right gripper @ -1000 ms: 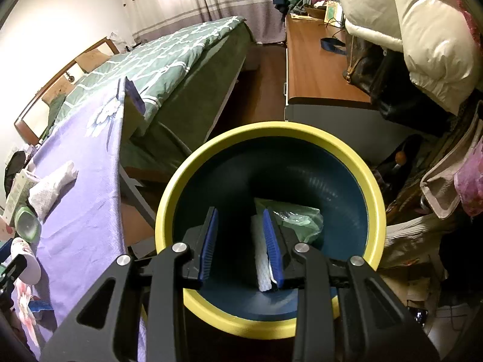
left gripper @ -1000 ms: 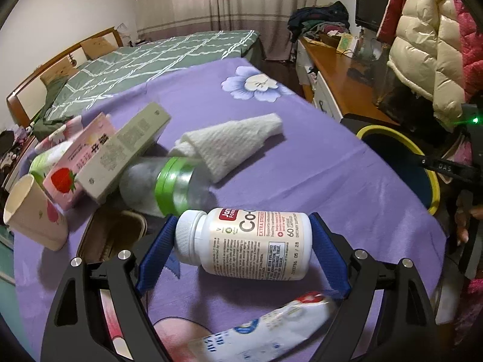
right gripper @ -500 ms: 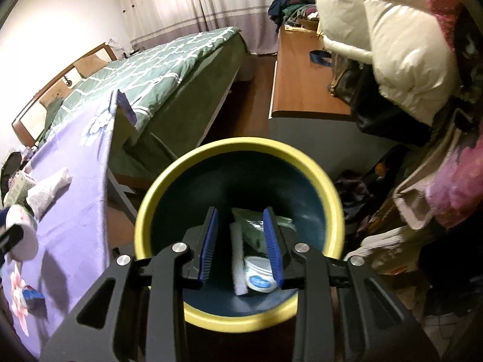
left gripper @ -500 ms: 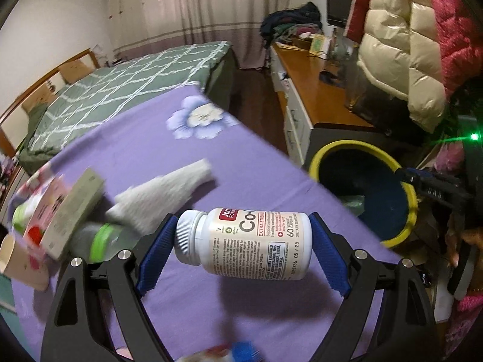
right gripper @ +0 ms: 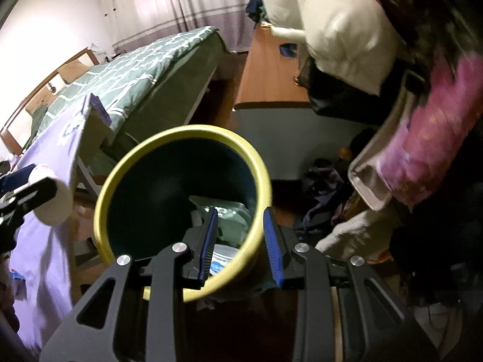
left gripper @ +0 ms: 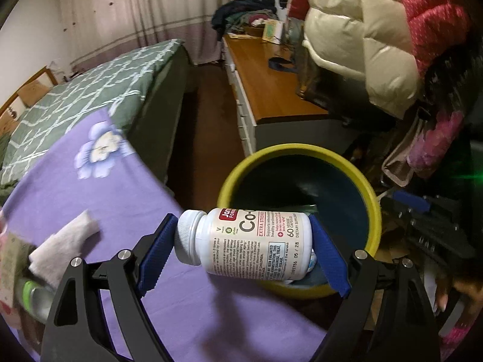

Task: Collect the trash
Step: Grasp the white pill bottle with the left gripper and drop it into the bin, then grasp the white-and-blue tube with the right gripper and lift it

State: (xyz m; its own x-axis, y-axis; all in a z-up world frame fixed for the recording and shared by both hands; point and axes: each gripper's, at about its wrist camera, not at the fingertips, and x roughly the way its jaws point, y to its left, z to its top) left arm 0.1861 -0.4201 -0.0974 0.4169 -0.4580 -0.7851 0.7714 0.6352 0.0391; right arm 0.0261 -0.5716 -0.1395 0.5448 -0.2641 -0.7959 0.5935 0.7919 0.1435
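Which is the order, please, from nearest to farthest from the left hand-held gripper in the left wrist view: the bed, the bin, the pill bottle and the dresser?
1. Pill bottle: clamped in the left hand-held gripper.
2. Bin: just beyond, to the right.
3. Bed and dresser: farther back, left and right; too close to rank.

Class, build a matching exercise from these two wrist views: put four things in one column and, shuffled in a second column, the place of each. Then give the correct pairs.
Things
1. supplement bottle
2. yellow-rimmed bin
3. crumpled tissue
4. cream puffer jacket

Places
A. lying on the purple cloth
B. hanging above the wooden dresser
C. clamped end to end in the left gripper
D. on the floor beside the table

Pairs: 1-C, 2-D, 3-A, 4-B
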